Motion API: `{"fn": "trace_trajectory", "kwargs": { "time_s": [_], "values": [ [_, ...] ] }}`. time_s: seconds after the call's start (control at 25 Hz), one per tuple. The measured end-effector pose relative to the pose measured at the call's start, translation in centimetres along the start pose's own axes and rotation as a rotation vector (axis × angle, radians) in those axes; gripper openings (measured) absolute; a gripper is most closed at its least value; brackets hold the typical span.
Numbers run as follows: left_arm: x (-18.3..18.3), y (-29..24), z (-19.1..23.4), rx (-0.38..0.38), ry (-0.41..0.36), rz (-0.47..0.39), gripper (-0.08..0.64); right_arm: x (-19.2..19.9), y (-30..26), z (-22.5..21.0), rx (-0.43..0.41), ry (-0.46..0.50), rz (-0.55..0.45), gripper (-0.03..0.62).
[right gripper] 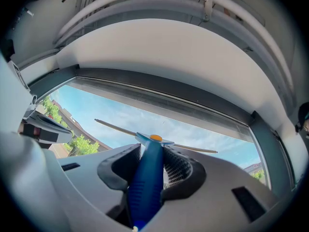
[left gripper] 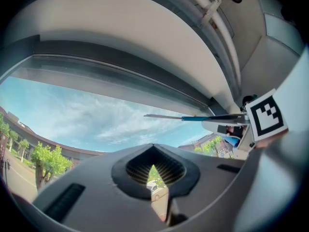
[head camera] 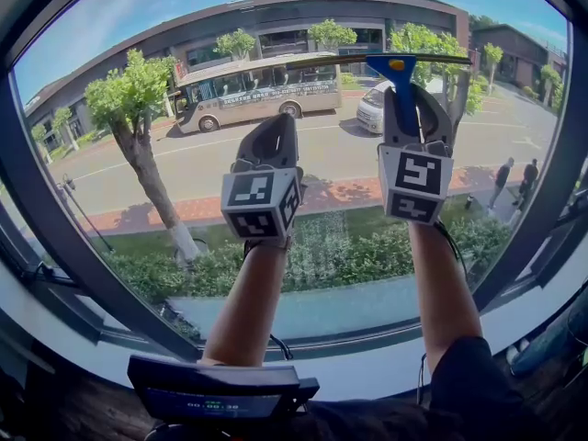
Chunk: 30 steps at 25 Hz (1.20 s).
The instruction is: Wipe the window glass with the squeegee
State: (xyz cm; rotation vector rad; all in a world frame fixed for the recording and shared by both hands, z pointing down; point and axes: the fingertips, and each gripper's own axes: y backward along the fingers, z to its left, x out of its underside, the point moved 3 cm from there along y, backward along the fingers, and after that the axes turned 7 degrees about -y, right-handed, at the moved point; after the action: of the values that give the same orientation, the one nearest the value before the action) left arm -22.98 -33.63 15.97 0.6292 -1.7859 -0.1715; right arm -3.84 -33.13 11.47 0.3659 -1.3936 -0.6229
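My right hand-held gripper [head camera: 411,101] pinches the squeegee [head camera: 401,85], my left hand-held gripper [head camera: 272,141] sits closed and empty; I should press the blade [head camera: 349,61] evenly against the window glass [head camera: 138,26].

The blue-handled squeegee [head camera: 401,85] stands upright (thin blade level, at the top) before the clear window glass [head camera: 119,177].

Squeegee [head camera: 401,90] handle glossy blue plastic, ribbed; blade probably rubber. Window glass [head camera: 110,182] clear, smooth.
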Motion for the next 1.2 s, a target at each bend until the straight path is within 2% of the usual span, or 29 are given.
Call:
{"fn": "trace_trajectory", "kwargs": {
  "time_s": [0.2,1.2],
  "values": [
    [1.1,0.6,-0.4,0.001,0.007,0.015,0.002,1.3,0.9,0.0,0.018,0.033,0.006,0.143],
    [6.0,3.0,-2.1,0.010,0.033,0.105,0.002,7.3,5.5,1.2,0.026,0.002,0.087,0.143]
  ]
}}
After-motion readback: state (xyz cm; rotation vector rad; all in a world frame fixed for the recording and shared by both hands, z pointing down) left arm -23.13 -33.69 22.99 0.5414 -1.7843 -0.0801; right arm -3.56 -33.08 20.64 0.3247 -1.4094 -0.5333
